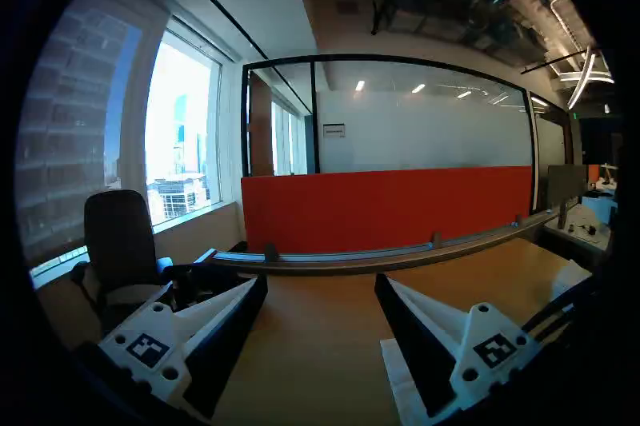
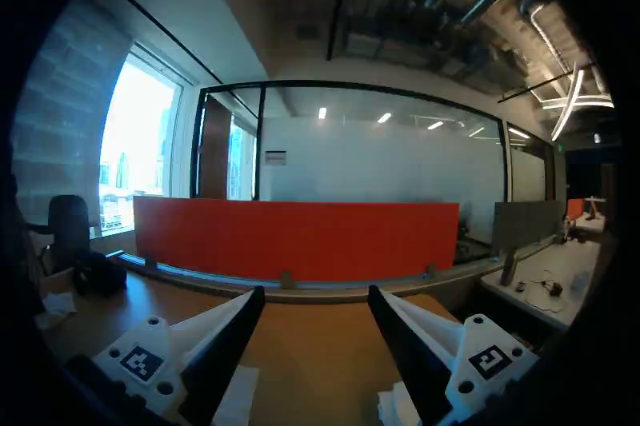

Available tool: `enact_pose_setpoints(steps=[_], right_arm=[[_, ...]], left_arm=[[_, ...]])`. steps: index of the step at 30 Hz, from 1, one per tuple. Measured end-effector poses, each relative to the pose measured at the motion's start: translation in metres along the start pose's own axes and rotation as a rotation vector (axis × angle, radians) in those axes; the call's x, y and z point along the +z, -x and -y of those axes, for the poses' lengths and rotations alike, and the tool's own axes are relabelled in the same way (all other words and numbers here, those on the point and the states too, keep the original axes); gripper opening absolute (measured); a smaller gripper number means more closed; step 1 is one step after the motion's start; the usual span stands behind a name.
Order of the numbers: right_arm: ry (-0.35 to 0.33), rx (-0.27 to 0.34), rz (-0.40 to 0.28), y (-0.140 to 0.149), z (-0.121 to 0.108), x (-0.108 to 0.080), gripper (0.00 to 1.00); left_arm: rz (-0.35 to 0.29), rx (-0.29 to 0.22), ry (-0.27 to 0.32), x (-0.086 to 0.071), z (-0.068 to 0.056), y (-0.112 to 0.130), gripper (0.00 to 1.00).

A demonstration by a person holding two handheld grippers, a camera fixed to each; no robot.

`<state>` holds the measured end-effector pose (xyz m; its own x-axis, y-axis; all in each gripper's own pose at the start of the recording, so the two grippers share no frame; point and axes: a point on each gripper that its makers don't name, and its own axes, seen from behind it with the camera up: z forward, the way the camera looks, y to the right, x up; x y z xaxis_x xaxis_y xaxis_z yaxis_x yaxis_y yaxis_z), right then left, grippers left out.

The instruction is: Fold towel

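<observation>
left claw (image 1: 320, 279) agape over wooden desk (image 1: 320, 350)

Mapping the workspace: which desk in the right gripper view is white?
The far-right desk, with cables on it; the near desk by the orange divider is wood.

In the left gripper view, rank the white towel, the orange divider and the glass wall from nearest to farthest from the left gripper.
1. White towel, on the desk, beside the right-hand finger of the left gripper.
2. Orange divider, standing along the desk's far edge.
3. Glass wall, behind the divider, farthest.
</observation>
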<state>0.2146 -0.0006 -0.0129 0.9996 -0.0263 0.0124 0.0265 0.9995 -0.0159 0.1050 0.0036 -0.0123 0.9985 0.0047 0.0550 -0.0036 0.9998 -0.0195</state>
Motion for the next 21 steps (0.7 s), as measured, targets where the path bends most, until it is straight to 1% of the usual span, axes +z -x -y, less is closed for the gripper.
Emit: enact_pose_setpoints(steps=[6, 9, 12, 15, 21], right_arm=[[-0.058, -0.049, 0.029, -0.001, 0.013, 0.002, 1.00], [-0.110, -0.071, 0.053, 0.001, 0.026, 0.003, 1.00], [-0.176, -0.080, 0.080, 0.002, 0.042, 0.004, 1.00], [-0.224, -0.083, 0.101, 0.001, 0.052, 0.005, 1.00], [-0.298, -0.116, 0.146, 0.009, 0.063, 0.008, 1.00]], left_arm=[[0.032, 0.031, 0.060, 0.002, -0.009, -0.001, 1.00], [0.048, 0.043, 0.102, 0.003, -0.016, -0.002, 1.00], [0.064, 0.045, 0.150, 0.003, -0.024, -0.002, 1.00], [0.080, 0.048, 0.195, 0.002, -0.030, -0.001, 1.00], [0.109, 0.073, 0.247, 0.002, -0.035, 0.003, 1.00]])
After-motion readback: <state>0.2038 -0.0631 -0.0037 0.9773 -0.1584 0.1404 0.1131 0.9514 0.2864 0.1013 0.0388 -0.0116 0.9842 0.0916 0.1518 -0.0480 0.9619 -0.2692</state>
